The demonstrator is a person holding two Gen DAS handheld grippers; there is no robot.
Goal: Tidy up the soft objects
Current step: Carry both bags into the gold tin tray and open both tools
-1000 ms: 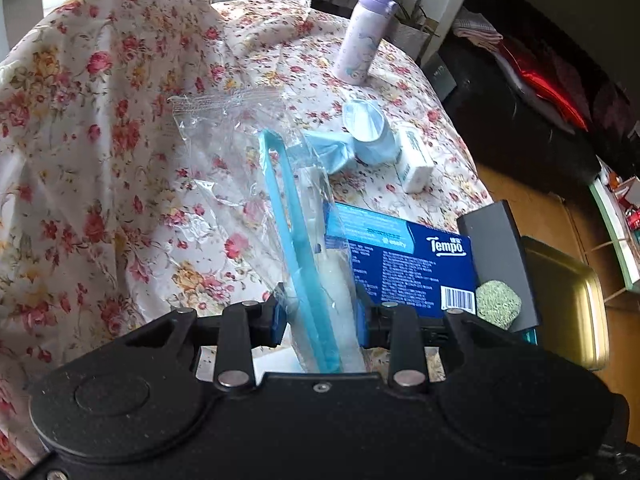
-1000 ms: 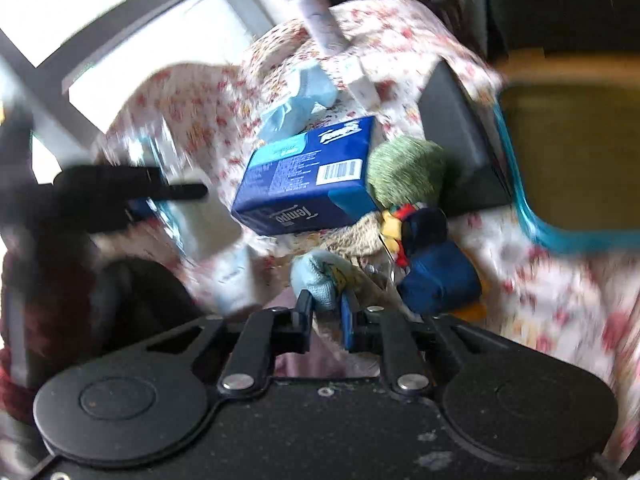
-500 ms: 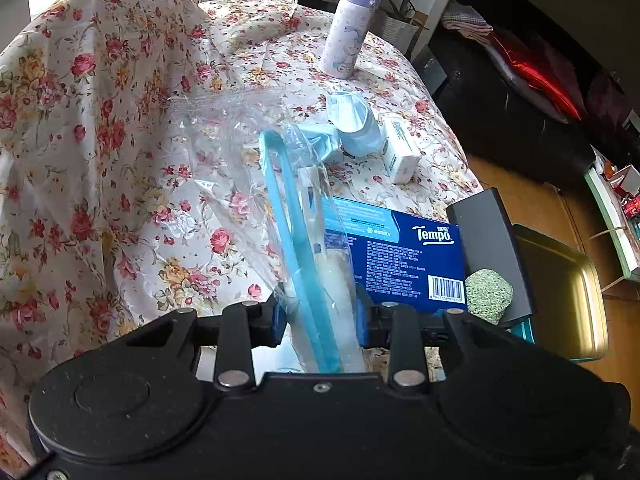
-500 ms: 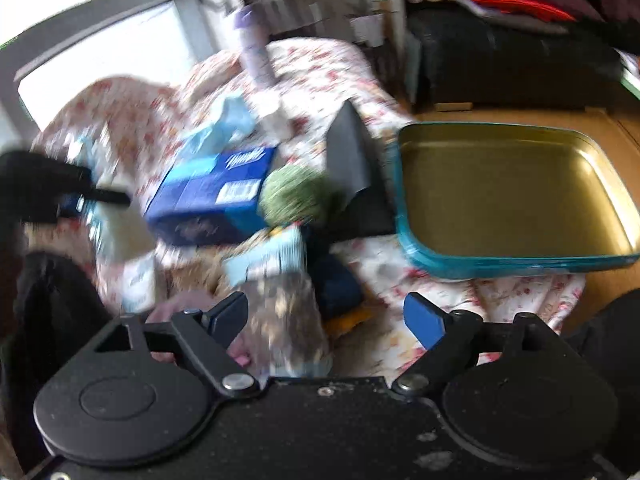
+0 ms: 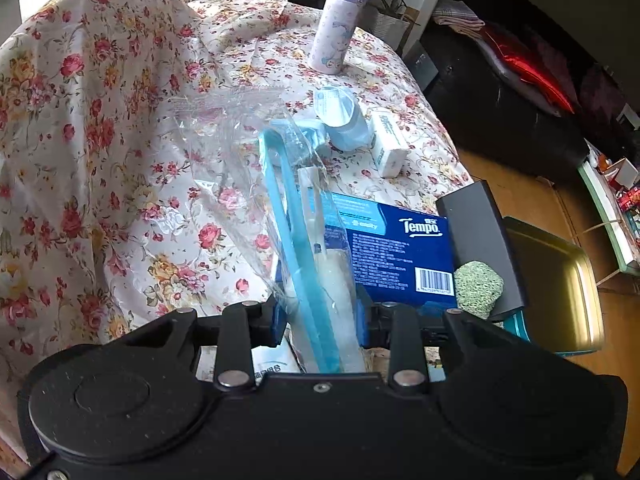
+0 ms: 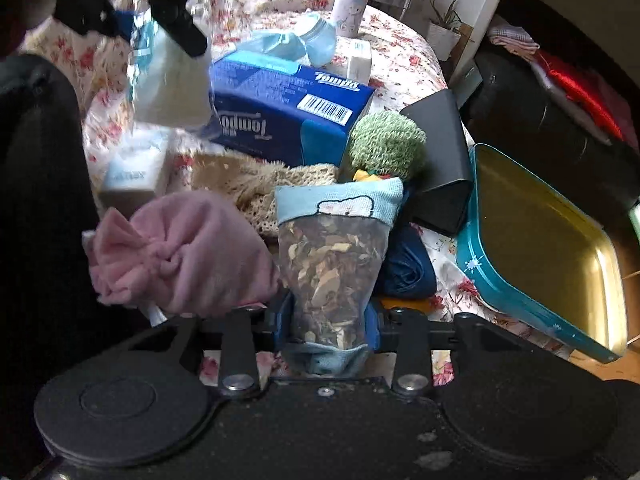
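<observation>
My left gripper [image 5: 320,316] is shut on a clear zip bag [image 5: 240,152] with a blue seal strip and pale contents, held up over the floral cloth. In the right wrist view that bag [image 6: 168,80] hangs at the upper left under the left gripper's black fingers [image 6: 176,20]. My right gripper [image 6: 326,320] is closing, and its blue pads press both sides of a pouch of dried leaves [image 6: 332,260] with light blue knit trim. Beside the pouch lie a pink fleece piece [image 6: 188,256], a beige crochet piece [image 6: 248,184], a green knitted ball [image 6: 386,146] and a navy soft item [image 6: 408,268].
A blue Tempo tissue box [image 6: 288,116] lies behind the pile. A black box [image 6: 440,160] and a teal tin tray [image 6: 540,248] with a gold inside sit to the right. Farther back stand a lilac bottle [image 5: 338,28], a light blue sock [image 5: 340,120] and a small white box [image 5: 388,144].
My right gripper let go of a small blue item, swung open and rolled, then closed on the leaf pouch. The left gripper kept still with the zip bag.
</observation>
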